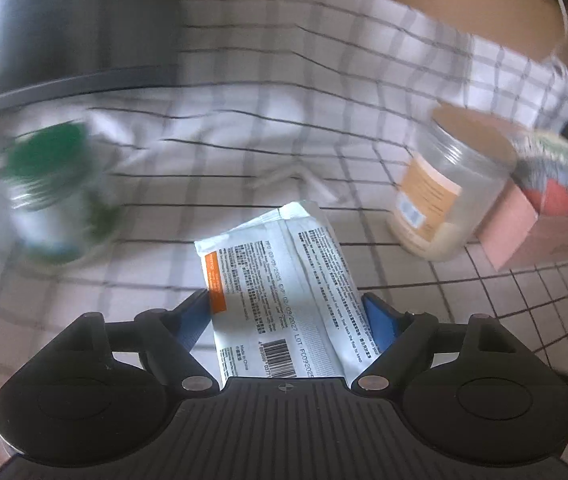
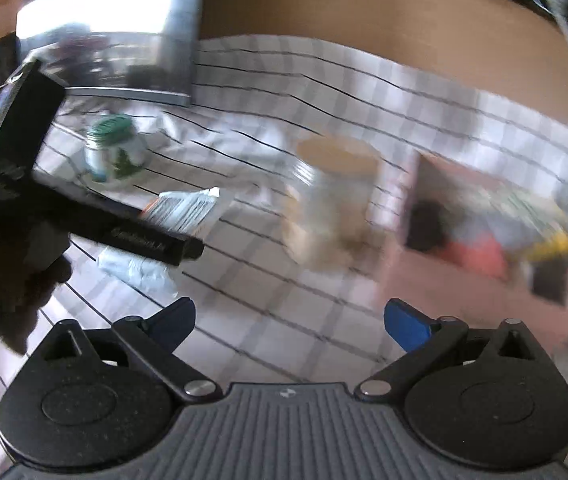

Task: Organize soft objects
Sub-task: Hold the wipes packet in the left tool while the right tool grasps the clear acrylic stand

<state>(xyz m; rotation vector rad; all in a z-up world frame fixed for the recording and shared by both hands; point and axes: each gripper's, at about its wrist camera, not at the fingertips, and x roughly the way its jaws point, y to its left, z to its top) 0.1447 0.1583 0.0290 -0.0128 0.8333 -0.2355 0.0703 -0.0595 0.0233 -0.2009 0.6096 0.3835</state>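
Observation:
My left gripper (image 1: 287,312) is shut on a white soft packet (image 1: 280,280) with printed text, a barcode and an orange label, held above the checked tablecloth. The packet also shows in the right wrist view (image 2: 188,208), sticking out of the left gripper's black body (image 2: 84,216). My right gripper (image 2: 289,320) is open and empty above the cloth. A pink box (image 1: 523,236) holding soft colourful items stands at the right; it also shows in the right wrist view (image 2: 463,280). A crumpled white soft item (image 2: 140,270) lies on the cloth under the left gripper.
A clear jar with a tan lid (image 1: 447,188) stands beside the pink box; it also shows in the right wrist view (image 2: 331,200). A green-lidded jar (image 1: 56,192) stands at the left, also in the right wrist view (image 2: 114,148). A dark appliance (image 2: 116,40) stands at the back left.

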